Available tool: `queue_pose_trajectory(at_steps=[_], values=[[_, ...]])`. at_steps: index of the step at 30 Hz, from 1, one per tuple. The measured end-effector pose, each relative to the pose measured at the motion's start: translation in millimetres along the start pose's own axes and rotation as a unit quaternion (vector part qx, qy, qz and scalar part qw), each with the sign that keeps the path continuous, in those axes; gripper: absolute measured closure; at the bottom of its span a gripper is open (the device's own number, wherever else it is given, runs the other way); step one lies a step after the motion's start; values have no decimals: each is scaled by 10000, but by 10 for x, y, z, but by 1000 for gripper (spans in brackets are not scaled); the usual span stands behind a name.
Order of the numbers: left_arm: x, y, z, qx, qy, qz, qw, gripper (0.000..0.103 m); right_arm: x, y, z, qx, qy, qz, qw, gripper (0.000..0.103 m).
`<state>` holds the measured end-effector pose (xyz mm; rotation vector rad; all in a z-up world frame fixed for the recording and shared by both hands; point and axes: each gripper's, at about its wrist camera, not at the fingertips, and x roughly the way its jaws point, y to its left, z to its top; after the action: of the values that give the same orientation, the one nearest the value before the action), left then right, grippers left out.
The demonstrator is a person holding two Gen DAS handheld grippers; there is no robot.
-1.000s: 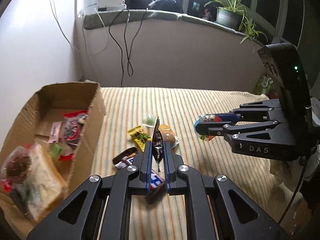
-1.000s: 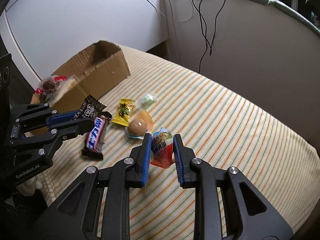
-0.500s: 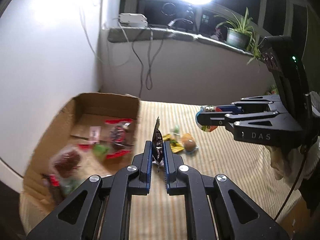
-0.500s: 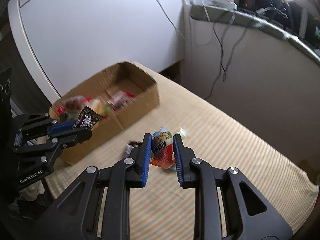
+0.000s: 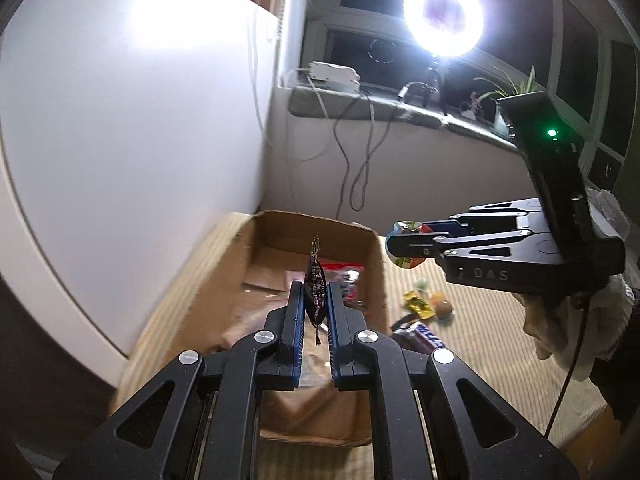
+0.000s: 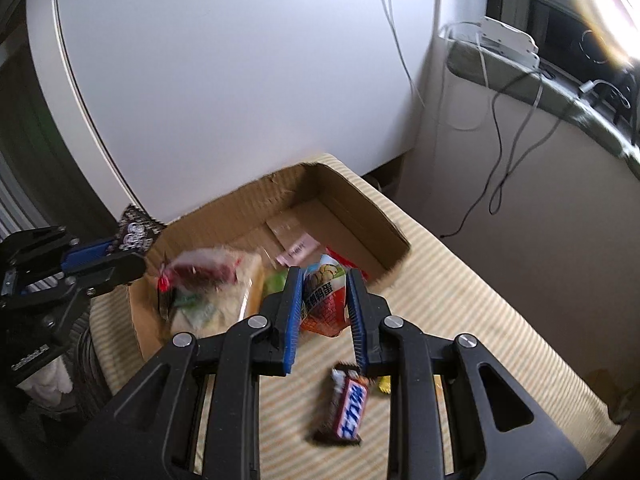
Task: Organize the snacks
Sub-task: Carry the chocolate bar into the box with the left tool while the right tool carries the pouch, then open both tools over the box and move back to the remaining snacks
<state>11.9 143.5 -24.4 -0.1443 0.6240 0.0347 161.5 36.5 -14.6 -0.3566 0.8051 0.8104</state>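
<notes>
My left gripper [image 5: 315, 300] is shut on a thin black snack packet [image 5: 314, 286] held edge-on above the open cardboard box [image 5: 376, 276]. In the right wrist view the same left gripper [image 6: 128, 252] shows at the far left with the black packet [image 6: 136, 232] over the box's near corner. My right gripper [image 6: 323, 304] is shut on a red and white egg snack pouch [image 6: 322, 296], hanging just over the box's [image 6: 360, 200] right side. The left wrist view shows that right gripper [image 5: 400, 240] with the pouch [image 5: 408, 262] beside the box's right wall.
Several wrapped snacks lie inside the box, among them a sandwich pack [image 6: 212, 284]. On the striped cloth [image 6: 460, 300] lie a chocolate bar [image 6: 350, 408], a yellow packet [image 5: 418, 304] and an egg snack [image 5: 442, 306]. A white panel [image 6: 240, 80], cables and a bright lamp [image 5: 442, 16] stand behind.
Both grippers have risen and swung left from over the loose snacks on the cloth to over the box, each still holding its packet. The box now fills the middle of both views.
</notes>
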Motion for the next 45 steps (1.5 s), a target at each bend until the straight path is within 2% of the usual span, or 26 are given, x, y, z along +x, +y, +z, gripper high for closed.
queue_pose_trajectory(at_steps=[11,17,30,34,35,38,43,45], values=[[39,348,68,-232,18,117,9997,94,380,212,293,2,238,-26,9997,80],[63,385,68,-275,74,119,9995,94,534,257,340,-25,366,-36,9993,80],[71,368,86,-236,79,160,9996,93,592,228,355,-42,426,-67,9991,80],[53,384,86,-270,63,224,9994,88,588,227,355,-31,412,-82,9991,78],[55,390,87,-275,68,223,9994,88,585,225,353,-32,409,-86,9991,76],[25,389,79,-260,58,261,9993,88,563,213,354,-37,357,-146,9992,60],[-8,393,71,-297,32,269,9992,84,517,181,347,-2,311,-180,9994,56],[-7,384,67,-291,35,263,9992,84,484,170,340,7,273,-211,9994,49]])
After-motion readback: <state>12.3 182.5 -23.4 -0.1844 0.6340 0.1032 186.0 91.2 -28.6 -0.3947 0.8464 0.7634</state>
